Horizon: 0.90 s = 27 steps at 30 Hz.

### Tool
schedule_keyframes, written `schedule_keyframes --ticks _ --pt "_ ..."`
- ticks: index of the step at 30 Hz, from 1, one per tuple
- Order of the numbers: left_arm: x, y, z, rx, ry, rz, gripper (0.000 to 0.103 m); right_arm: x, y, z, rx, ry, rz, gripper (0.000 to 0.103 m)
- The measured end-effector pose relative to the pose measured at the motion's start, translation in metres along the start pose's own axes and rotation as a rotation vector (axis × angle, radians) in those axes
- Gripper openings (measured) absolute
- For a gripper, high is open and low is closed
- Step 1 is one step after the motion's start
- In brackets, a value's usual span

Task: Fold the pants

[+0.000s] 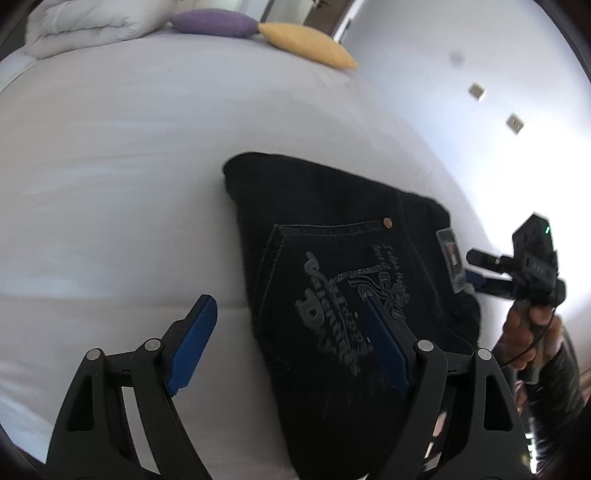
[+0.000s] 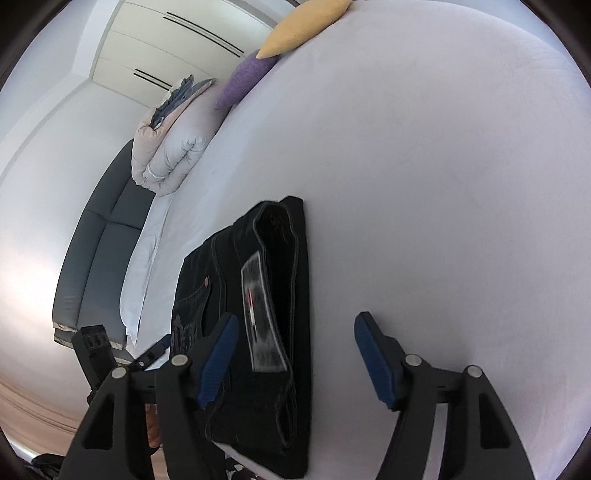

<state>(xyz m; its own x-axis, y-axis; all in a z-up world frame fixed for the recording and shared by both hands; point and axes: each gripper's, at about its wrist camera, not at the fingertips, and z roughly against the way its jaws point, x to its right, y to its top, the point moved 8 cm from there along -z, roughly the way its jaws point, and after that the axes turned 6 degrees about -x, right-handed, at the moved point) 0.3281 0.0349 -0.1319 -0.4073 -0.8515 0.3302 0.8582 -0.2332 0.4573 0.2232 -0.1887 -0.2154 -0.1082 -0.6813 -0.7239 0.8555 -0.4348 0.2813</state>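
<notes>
Black jeans lie folded in a compact stack on the white bed, back pocket with grey print facing up and a label at the waistband. My left gripper hovers open over the stack's left edge, holding nothing. My right gripper is open above the waistband end of the jeans, holding nothing. The right gripper also shows in the left wrist view, beside the waistband, held by a hand.
A purple cushion, a yellow cushion and a rolled white duvet lie at the head of the bed. A dark grey sofa stands beside the bed. The bed edge runs near the jeans.
</notes>
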Motion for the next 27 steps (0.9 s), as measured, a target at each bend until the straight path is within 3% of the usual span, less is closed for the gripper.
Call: schedule_keyframes --ticks 4,11,17,27 --pt "0.01 0.005 -0.027 -0.082 0.038 -0.032 0.068 -0.01 0.005 -0.023 -0.072 -0.016 0.034 0.067" --pt "0.012 0.011 -0.034 -0.099 0.066 -0.037 0.055 -0.017 0.006 -0.046 -0.116 -0.027 0.036 0.036" --pt "0.016 0.014 -0.033 -0.099 0.078 -0.06 0.047 -0.023 0.003 -0.044 -0.092 -0.064 0.063 0.031" --pt "0.021 0.018 -0.033 -0.09 0.095 -0.068 0.032 -0.044 0.0 -0.036 -0.025 -0.23 0.202 0.022"
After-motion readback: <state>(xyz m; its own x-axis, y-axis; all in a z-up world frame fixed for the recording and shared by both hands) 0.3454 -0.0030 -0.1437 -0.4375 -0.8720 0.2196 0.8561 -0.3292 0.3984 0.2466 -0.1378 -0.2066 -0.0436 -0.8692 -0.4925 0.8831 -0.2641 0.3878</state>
